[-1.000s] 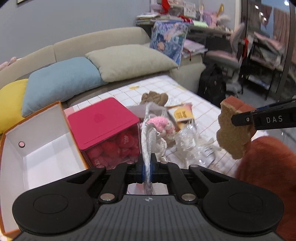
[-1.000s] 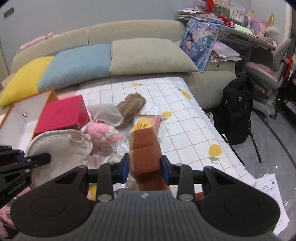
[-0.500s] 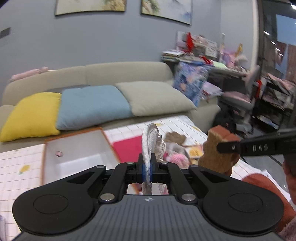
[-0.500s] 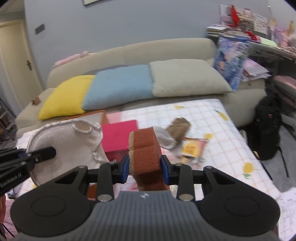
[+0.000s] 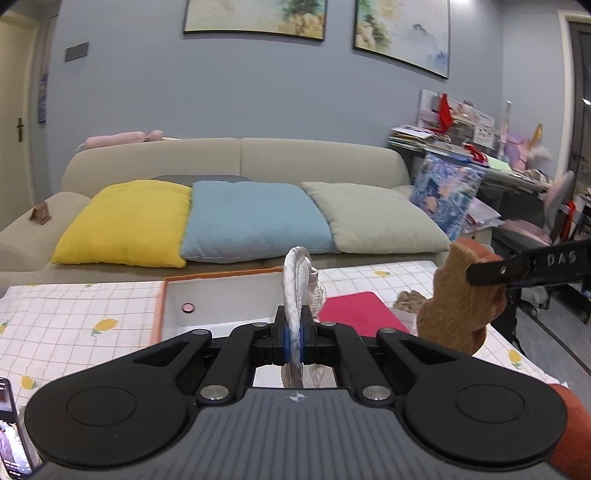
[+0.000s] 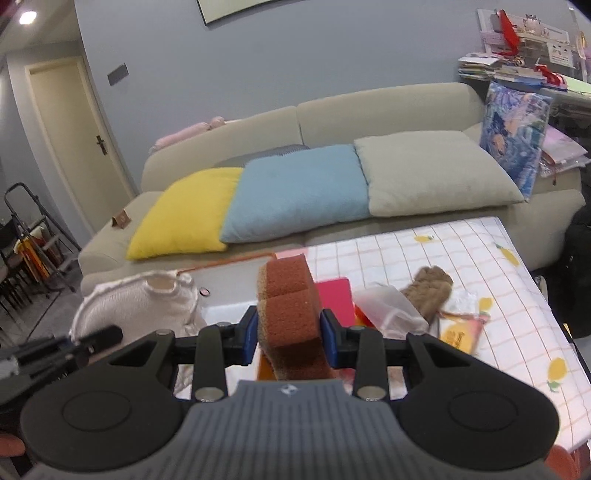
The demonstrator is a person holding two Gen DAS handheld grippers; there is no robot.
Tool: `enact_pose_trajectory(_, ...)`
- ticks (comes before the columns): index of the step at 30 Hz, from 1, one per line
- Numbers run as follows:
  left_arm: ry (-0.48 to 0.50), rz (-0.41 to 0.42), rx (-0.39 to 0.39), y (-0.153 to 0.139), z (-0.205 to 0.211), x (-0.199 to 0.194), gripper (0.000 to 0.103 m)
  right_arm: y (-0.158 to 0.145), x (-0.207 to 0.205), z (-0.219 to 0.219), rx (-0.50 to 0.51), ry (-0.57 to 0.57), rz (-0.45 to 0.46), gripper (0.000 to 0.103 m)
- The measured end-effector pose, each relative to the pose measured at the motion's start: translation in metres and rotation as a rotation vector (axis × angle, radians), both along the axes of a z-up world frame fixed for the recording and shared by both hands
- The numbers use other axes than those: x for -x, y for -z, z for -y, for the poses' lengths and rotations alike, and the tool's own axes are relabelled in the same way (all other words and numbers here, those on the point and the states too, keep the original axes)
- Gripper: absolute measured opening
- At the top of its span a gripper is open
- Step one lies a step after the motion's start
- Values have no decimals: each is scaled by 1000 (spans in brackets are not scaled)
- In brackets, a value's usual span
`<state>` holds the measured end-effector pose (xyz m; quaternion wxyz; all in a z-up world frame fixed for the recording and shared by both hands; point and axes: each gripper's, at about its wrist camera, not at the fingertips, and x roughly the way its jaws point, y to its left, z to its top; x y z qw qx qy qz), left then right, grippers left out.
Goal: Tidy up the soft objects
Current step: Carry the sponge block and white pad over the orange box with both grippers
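Cream knitted pouch (image 6: 140, 306) and brown bear-shaped sponge (image 6: 291, 295), both aloft, upright.

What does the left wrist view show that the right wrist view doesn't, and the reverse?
Left wrist only: two framed paintings and a phone at the table's near edge.
Right wrist only: the door, a folding ladder and a snack packet.
Both: each hand-held gripper's load, the cream knit pouch and brown sponge, plus the white box, red lid and three cushions.

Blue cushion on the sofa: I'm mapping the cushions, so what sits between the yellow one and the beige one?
The blue cushion alone fills that stretch between the yellow cushion and beige cushion; both wrist views show it.
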<state>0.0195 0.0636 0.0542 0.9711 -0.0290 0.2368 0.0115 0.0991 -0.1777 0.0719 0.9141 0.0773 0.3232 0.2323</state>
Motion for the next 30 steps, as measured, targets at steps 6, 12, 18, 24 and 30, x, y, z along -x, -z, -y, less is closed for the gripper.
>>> enact_pose_trajectory(6,-21,8,15,5,-13,11,5,-8,-11,-12,11,-15,20,34)
enact_pose_trajectory(12,-19,4,15,7,-15,15,5,35,-35,-16,85,18,-114,34)
enact_pose_trajectory(18,-43,-11,-4,7,-22,6,5,12,-31,-23,34,-24,-52,34)
enact_pose_trajectory(24,-79,-27,-36,10,-36,-6,5,3,-40,-62,-26,-152,-52,34)
enact_pose_trajectory(30,-104,-111,-77,29,-47,-22,5,38,-50,-116,-9,-252,-161,34)
